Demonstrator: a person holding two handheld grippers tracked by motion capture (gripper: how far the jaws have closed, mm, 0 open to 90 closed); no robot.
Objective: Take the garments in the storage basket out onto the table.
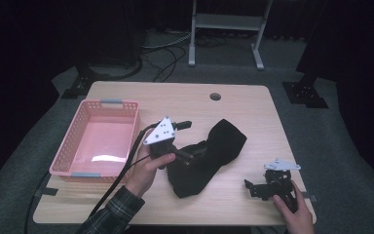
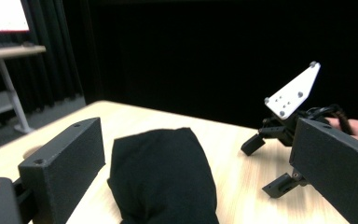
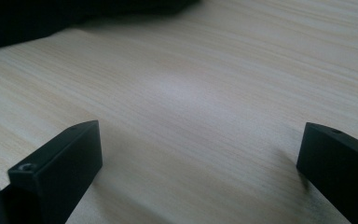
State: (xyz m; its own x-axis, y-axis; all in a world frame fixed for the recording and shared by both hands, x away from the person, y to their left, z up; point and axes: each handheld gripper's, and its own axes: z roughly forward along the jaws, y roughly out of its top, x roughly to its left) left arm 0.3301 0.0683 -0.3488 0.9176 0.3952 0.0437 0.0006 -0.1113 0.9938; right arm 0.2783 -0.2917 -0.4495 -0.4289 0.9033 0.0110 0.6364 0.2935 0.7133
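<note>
Two grippers work at a wooden table. A black cloth lies crumpled near the middle of the table, running from a raised hump at its far right end down to a wider fold near the person's side. The left gripper, held in the left hand, points right and sits at the cloth's left edge, its tips at or over the fabric. In the left gripper view its jaws stand wide apart with the cloth bulging up between them; neither jaw presses the fabric, so nothing is pinched.

The right gripper rests low near the table's front right corner, held by the right hand, well apart from the cloth. Its grey plate sits on top. In the right gripper view its jaws are spread wide over bare wood, close to the surface, with a dark edge of cloth at the upper left. The left gripper view also shows this right gripper farther off, beyond the cloth, jaws apart.

A pink basket stands on the left part of the table, just beside the left forearm's cable. A plaid sleeve covers the left forearm.
</note>
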